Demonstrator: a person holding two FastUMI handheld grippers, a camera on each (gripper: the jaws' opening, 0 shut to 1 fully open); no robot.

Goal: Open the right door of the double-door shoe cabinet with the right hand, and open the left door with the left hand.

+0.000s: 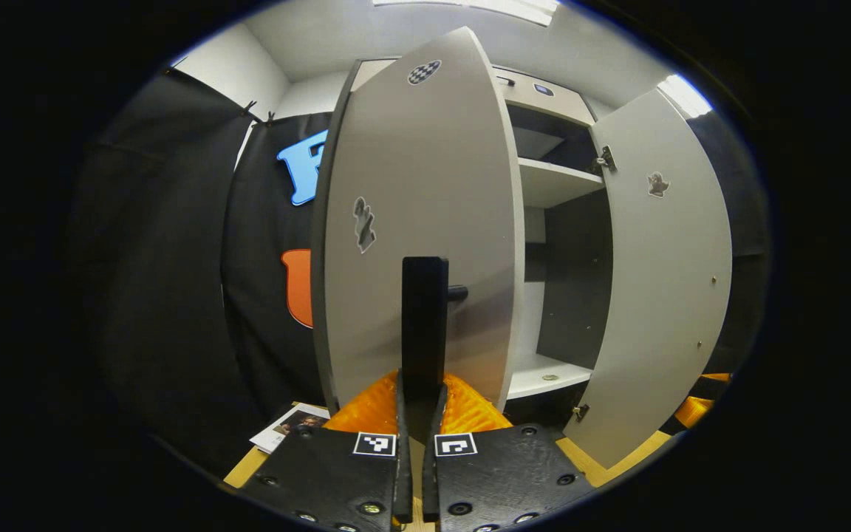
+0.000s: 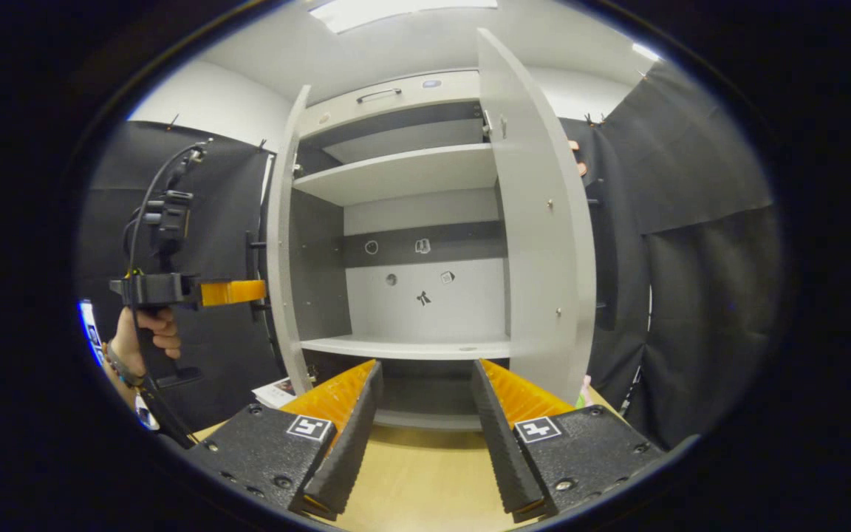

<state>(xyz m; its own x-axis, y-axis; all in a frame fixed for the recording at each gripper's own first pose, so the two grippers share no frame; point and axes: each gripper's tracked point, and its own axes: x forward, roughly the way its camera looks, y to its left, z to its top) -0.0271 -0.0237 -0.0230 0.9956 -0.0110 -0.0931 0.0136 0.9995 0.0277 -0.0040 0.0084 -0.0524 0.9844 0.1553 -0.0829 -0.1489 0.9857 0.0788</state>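
Left gripper view: the left tongs (image 1: 418,414) are pressed onto the upright dark handle (image 1: 424,318) of the left door (image 1: 411,192), one finger on each side of the bar. The handle's long axis runs vertically, and a short peg joins it to the door face. The left door stands tall and upright, swung outward from the shoe cabinet (image 1: 555,181) so that its outer face, carrying two small stickers, turns toward the camera. To its right the right door (image 1: 662,295) is also swung open, its inner face showing, with hinges at its top and bottom corners. Between the two doors the cabinet's white shelves and dark side wall are exposed. A printed card (image 1: 289,427) lies on the wooden table (image 1: 621,462) at lower left.

Right gripper view: the right tongs (image 2: 422,414) are spread wide apart with nothing between them, held above the table (image 2: 418,480) and pointing straight into the cabinet (image 2: 403,174). Both doors stand open, the left door (image 2: 284,251) edge-on at the left and the right door (image 2: 536,222) angled outward at the right, each with its long axis vertical. Small stickers dot the back panel. At far left a hand (image 2: 146,332) holds the other gripper, whose tongs (image 2: 252,292) reach horizontally to the left door's outer face.
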